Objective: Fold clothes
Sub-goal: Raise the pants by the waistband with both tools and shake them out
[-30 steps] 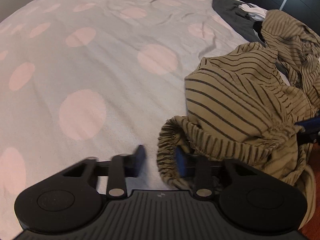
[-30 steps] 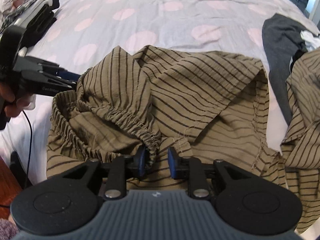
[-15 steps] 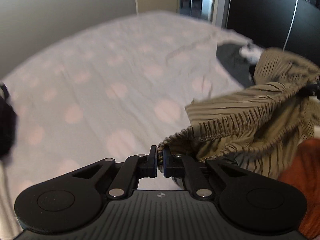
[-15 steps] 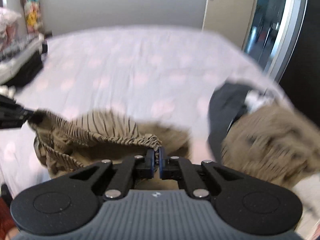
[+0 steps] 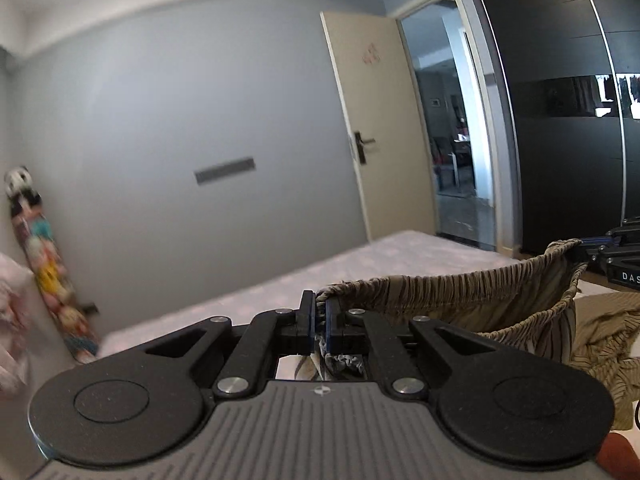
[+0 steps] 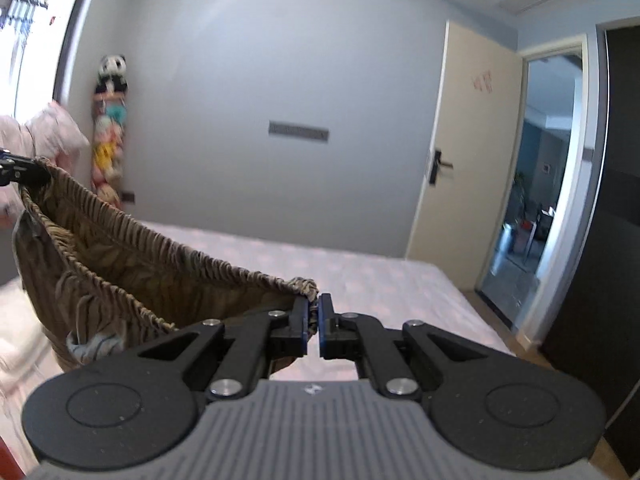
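Olive striped trousers (image 5: 460, 300) with an elastic waistband hang in the air between my two grippers, above the bed. My left gripper (image 5: 318, 308) is shut on one end of the waistband. My right gripper (image 6: 314, 308) is shut on the other end; the waistband (image 6: 132, 244) stretches from it up to the left gripper (image 6: 16, 168) at the far left. In the left wrist view the right gripper (image 5: 592, 254) shows at the right edge, holding the band. The legs hang below, mostly hidden.
The bed (image 6: 380, 280) with a pale pink-dotted sheet lies below. More striped olive cloth (image 5: 608, 332) lies on it at right. A grey wall, an open door (image 6: 464, 168), a dark wardrobe (image 5: 560, 120) and a hanging toy stack (image 6: 110, 128) stand around.
Both grippers shut on the waistband and lifted the trousers off the bed, pulling the band taut between them. The views have tilted up from the bed to the room.
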{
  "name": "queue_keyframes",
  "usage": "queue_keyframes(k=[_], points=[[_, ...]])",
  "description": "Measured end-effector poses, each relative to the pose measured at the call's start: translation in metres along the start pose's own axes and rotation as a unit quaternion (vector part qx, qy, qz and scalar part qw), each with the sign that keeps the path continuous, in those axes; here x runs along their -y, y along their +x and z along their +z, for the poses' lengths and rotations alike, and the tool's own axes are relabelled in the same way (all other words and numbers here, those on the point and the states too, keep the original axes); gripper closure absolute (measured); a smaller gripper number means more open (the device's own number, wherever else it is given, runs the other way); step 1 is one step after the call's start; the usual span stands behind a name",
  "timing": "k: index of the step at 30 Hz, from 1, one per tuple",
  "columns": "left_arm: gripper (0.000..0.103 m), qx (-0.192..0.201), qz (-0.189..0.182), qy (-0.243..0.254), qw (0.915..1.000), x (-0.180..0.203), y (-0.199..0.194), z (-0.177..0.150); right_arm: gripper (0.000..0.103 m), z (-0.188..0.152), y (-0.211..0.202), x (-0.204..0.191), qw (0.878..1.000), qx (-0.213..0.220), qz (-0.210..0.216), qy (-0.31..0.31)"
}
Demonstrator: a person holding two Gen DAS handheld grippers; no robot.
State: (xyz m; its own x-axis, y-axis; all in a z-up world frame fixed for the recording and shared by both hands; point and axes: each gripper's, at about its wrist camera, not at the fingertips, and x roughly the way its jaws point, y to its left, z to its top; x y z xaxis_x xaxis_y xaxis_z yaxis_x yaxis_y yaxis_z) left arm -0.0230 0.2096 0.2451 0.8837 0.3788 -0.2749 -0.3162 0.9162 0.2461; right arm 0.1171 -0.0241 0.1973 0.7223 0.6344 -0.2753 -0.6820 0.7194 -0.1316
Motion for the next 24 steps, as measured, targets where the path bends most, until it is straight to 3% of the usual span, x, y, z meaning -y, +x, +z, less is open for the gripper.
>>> queue_keyframes(k=[5,12,19,24], points=[[0.098,0.011,0.032,0.006,0.9994,-0.001,-0.014,0.003,0.097,0.019,-0.015,-0.006,0.999,0.023,0.024,0.015],[0.098,-0.027,0.031,-0.023,0.9989,-0.006,0.014,-0.016,0.097,0.022,-0.009,-0.015,0.999,0.026,0.034,-0.002],[0.098,-0.065,0.030,-0.052,0.9961,-0.021,0.050,-0.050,0.097,0.013,0.055,-0.016,0.999,-0.022,0.022,0.015],[0.098,-0.018,0.058,-0.078,0.9952,-0.027,0.044,-0.051,0.097,0.028,0.096,-0.014,0.999,-0.021,0.018,0.045]])
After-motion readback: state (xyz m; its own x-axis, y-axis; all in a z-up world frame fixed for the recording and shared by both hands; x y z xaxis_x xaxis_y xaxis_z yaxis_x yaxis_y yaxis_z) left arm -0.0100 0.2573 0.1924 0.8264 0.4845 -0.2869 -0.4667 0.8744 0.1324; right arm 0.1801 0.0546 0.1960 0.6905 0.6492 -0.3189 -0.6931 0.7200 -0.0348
